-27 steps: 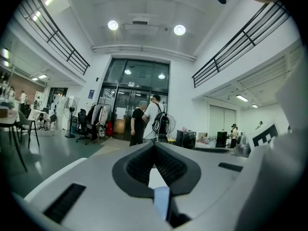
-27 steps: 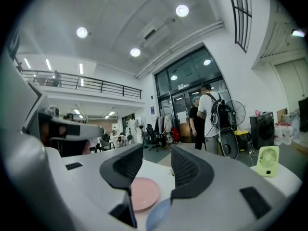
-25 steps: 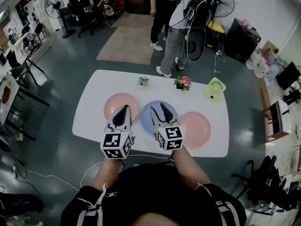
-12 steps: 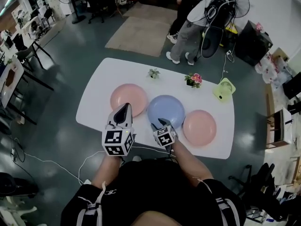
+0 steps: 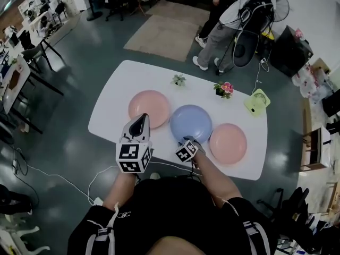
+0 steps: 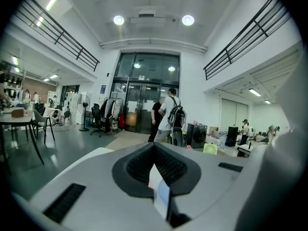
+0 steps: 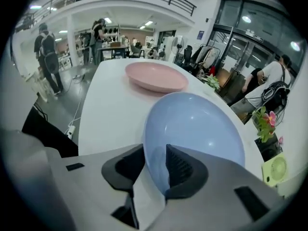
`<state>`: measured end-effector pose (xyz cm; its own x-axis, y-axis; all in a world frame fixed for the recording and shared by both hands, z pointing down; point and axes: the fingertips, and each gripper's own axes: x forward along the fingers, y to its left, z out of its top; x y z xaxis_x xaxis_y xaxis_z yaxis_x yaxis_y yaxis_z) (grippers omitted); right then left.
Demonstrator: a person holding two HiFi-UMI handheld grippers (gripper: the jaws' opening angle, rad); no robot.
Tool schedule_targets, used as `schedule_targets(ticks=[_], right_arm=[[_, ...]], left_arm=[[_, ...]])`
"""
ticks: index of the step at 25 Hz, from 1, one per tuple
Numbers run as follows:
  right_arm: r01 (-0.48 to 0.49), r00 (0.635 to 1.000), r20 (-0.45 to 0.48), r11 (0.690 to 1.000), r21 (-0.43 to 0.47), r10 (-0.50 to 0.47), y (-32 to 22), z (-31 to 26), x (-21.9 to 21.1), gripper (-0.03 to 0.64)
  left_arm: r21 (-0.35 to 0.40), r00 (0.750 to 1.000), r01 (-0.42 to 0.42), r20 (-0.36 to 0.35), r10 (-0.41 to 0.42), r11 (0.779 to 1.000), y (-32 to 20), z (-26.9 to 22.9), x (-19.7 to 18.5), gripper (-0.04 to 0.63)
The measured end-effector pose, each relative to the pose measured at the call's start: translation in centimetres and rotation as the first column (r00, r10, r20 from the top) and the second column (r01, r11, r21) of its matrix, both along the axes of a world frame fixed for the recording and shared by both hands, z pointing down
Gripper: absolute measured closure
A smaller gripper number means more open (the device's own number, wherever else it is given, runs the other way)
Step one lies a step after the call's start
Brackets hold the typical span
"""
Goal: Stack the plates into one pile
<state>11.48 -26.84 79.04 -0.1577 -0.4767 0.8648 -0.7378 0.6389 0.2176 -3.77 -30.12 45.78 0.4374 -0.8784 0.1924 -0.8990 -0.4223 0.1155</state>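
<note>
Three plates lie in a row on the white table (image 5: 109, 118): a pink plate (image 5: 149, 108) at the left, a blue plate (image 5: 190, 122) in the middle and another pink plate (image 5: 228, 142) at the right. My right gripper (image 5: 190, 141) points steeply down at the blue plate's near rim. In the right gripper view the blue plate (image 7: 197, 124) has its rim between the jaws of the right gripper (image 7: 154, 150), which have just been closing; a gap shows beside the left pad. The left pink plate (image 7: 156, 76) lies beyond. My left gripper (image 5: 142, 117) hovers near the left pink plate's front edge, shut (image 6: 154, 146) and empty.
At the table's far edge stand a small green plant (image 5: 179, 80), a pot of pink flowers (image 5: 224, 89) and a green desk fan (image 5: 257, 101). Two people (image 5: 234, 20) stand beyond the table. A cable (image 5: 64, 179) runs over the floor at the near left.
My right gripper has dropped from above the table down to the blue plate's near rim and tipped downward. The left gripper has shifted slightly lower toward the left pink plate.
</note>
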Motion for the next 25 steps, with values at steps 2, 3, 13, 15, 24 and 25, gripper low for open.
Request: schedule_targets(ticks=[2,3,13,15,24,25], right_arm=[[0.052,0.997,-0.055,0.999,-0.007,-0.052,0.3,0.2,-0.2,0.522],[0.078,0.993,-0.088,0.997,-0.002,-0.078,0.5,0.3,-0.3,0.546],[0.195,0.956,-0.262,0.956,0.219,-0.134,-0.7,-4.1,-1.4,0.58],[0.188,0.953,-0.281,0.945,0.267,-0.11,-1.1,-5.6,-1.1,0.582],[0.035,0.97,-0.238,0.933,0.359,0.056,-1.5,-11.2,1.7,0.578],[0.012,0.968,-0.237,0.931,0.366,0.081,-1.3,-11.6,2.6,0.578]], left_arm=[[0.002,1.0,0.003,0.0,-0.003,1.0,-0.1,-0.1,0.0,0.583],[0.002,1.0,0.003,0.0,-0.003,1.0,0.0,-0.2,0.0,0.583],[0.003,1.0,-0.013,-0.012,0.013,1.0,0.4,0.0,0.2,0.583],[0.001,0.999,-0.027,-0.031,0.027,1.0,0.6,-0.2,0.5,0.583],[0.006,0.993,-0.11,-0.043,0.11,0.994,0.5,-0.7,2.8,0.583],[0.007,0.991,-0.125,-0.042,0.126,0.992,0.5,-0.7,3.5,0.583]])
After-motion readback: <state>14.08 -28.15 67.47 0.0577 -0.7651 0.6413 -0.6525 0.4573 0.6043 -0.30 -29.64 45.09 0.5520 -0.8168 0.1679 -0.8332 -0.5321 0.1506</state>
